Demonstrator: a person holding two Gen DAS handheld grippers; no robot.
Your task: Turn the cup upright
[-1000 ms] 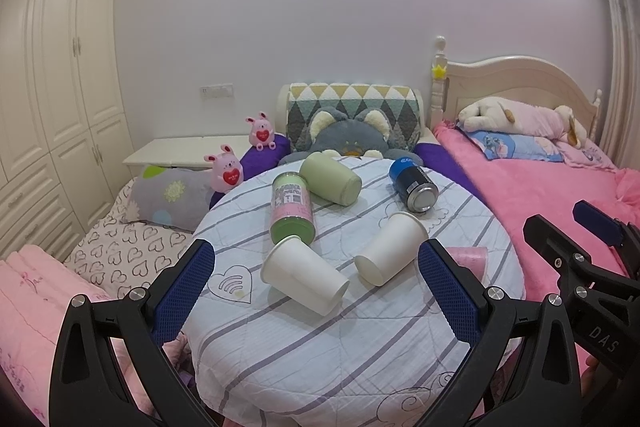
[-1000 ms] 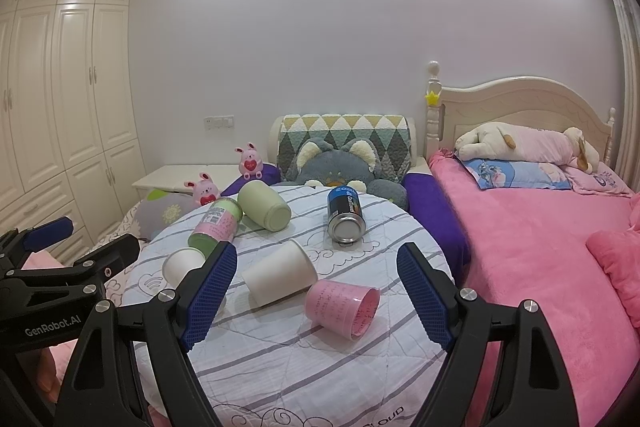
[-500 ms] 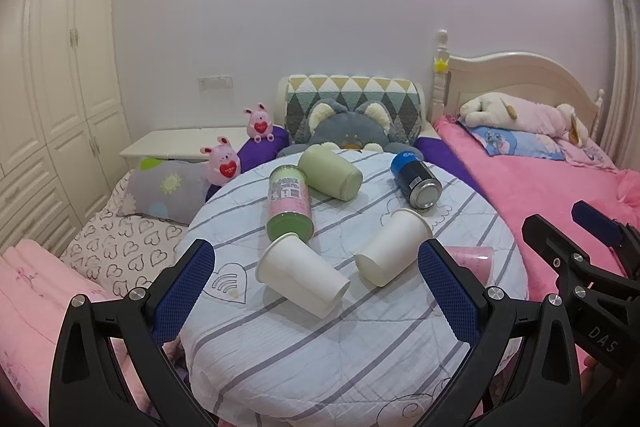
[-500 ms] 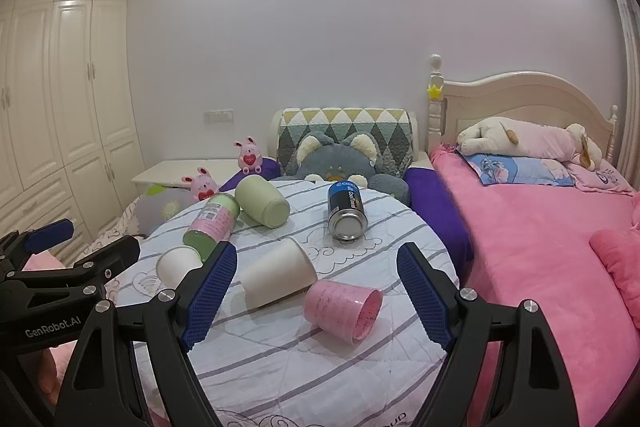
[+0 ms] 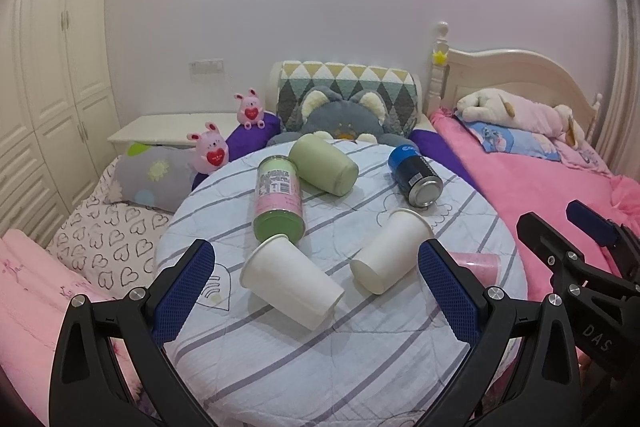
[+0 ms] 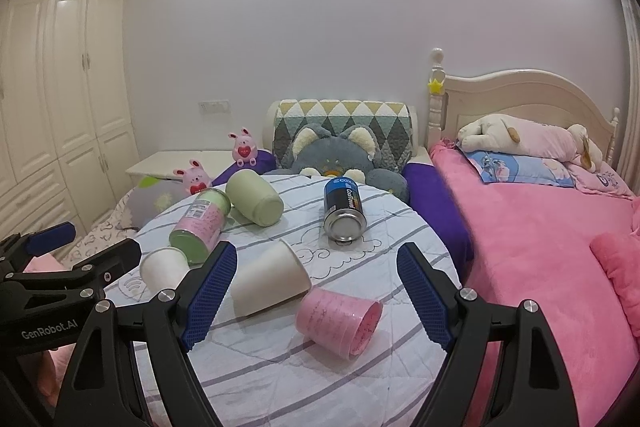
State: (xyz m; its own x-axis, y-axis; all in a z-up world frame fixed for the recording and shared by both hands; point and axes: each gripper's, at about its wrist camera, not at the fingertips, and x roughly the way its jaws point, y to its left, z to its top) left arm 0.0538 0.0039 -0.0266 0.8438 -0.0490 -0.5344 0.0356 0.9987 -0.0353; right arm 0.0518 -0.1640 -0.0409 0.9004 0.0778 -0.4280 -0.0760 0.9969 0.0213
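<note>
Several cups and cans lie on their sides on a round table with a striped cloth (image 5: 304,379). Two white paper cups (image 5: 290,283) (image 5: 390,253), a pink plastic cup (image 6: 338,321), a pale green cup (image 5: 324,165), a green and pink can (image 5: 278,203) and a blue can (image 5: 416,179) are there. My left gripper (image 5: 316,291) is open and empty, above the near white cup. My right gripper (image 6: 318,291) is open and empty, just above the pink cup, which shows in the left wrist view (image 5: 478,265) behind a finger.
A pink bed (image 6: 540,247) lies to the right of the table. A grey plush cat (image 5: 340,115) and pink bunny toys (image 5: 208,153) sit behind it. White wardrobes (image 5: 44,79) line the left wall. Each gripper shows at the edge of the other's view.
Both views have drifted slightly forward and down towards the table. The cups and cans have not moved. Both grippers stay open.
</note>
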